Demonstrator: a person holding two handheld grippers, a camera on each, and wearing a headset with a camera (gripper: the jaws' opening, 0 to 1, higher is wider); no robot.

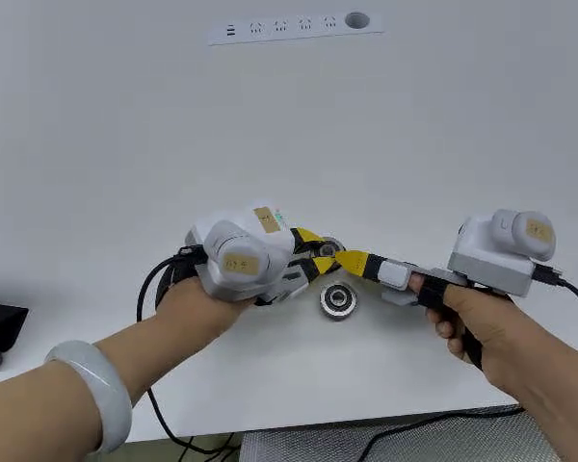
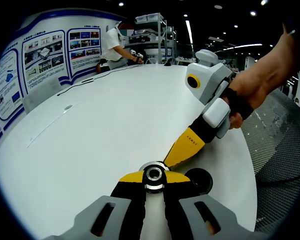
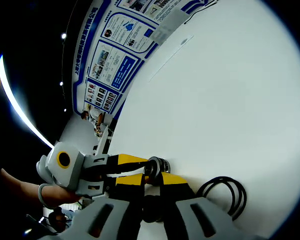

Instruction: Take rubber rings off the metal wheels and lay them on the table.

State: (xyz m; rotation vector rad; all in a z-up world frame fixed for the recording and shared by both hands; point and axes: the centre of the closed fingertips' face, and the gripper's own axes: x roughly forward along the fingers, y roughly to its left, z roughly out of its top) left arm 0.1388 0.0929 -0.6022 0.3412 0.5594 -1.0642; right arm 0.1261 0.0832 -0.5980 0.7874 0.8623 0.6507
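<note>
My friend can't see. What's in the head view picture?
A person holds two grippers over a white table: the left gripper pinches a small metal wheel, and the right gripper meets it tip to tip. A second wheel lies on the table beside them.

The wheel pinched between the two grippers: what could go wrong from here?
The held wheel sits only at the tips of the left gripper, with the right gripper at its rim; it might slip and drop. It could land on the second wheel on the table nearby and send it rolling.
</note>
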